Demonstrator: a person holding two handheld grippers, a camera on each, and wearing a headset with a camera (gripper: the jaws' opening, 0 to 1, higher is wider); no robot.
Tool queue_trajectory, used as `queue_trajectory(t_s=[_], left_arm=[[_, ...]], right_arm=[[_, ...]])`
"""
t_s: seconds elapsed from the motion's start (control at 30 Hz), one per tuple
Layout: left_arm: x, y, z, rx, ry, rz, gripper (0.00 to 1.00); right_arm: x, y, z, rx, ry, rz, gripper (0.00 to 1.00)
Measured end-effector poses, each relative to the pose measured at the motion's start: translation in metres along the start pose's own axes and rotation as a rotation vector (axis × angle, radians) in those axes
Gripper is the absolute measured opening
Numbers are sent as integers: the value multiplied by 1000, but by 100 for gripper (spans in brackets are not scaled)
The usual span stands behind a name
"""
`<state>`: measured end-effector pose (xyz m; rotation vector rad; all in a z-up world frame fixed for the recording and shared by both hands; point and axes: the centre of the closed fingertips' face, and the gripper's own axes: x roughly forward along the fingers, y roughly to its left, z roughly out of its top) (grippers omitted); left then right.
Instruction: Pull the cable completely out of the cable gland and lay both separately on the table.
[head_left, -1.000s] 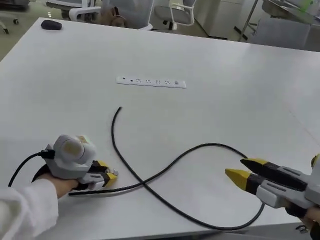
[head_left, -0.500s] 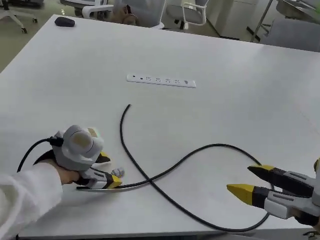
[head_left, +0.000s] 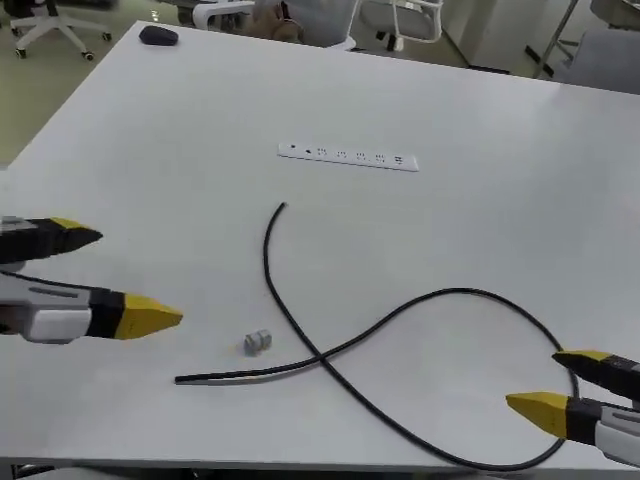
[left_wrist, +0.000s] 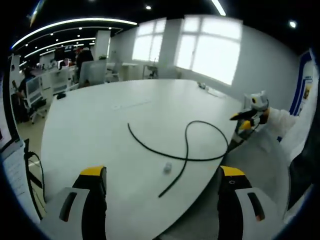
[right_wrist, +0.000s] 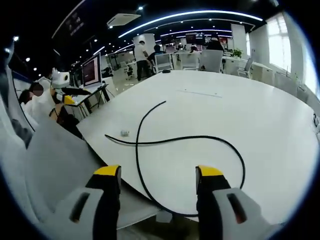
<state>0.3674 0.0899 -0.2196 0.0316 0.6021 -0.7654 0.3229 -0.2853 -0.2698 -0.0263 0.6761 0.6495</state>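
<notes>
A long black cable (head_left: 400, 322) lies looped across the white table (head_left: 200, 110), crossing itself near the front; it also appears as cable (left_wrist: 187, 145) and cable (right_wrist: 165, 141). A small grey cable gland (head_left: 257, 342) lies by itself on the table just above the cable's near end, also seen as gland (left_wrist: 167, 167) and gland (right_wrist: 124, 133). My left gripper (head_left: 130, 278) hovers open at the left, apart from the gland, with nothing in its jaws. My right gripper (head_left: 565, 385) stands open at the front right corner, beside the cable's loop, empty.
A white power strip (head_left: 347, 157) lies further back on the table. A dark computer mouse (head_left: 159, 36) sits at the far left corner. Office chairs (head_left: 395, 15) stand behind the table. The table's front edge runs just below the cable.
My left gripper has let go of the cable gland, opened, and pulled back to the left. The gland now rests alone on the table. The head camera has shifted.
</notes>
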Motion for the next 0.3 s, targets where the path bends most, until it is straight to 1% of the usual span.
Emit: queue_trajectory(t_s=[0.03, 0.07, 0.1, 0.17, 0.23, 0.3], left_arm=[[-9, 2, -2, 7, -3, 15, 92], [-14, 4, -2, 12, -14, 36, 92], [-21, 7, -4, -1, -21, 48, 93], [-30, 7, -8, -22, -26, 52, 94], [-36, 9, -12, -18, -31, 71, 94], [-38, 10, -15, -29, -33, 75, 94]], right_arm=[[0, -1, -2, 4, 4, -6, 63], [0, 0, -5, 6, 15, -1, 63], [0, 3, -11, 6, 38, 12, 63], [-1, 3, -17, -2, 56, 9, 63], [-2, 3, -18, 6, 55, 4, 64], [-3, 3, -19, 20, 46, 2, 64]])
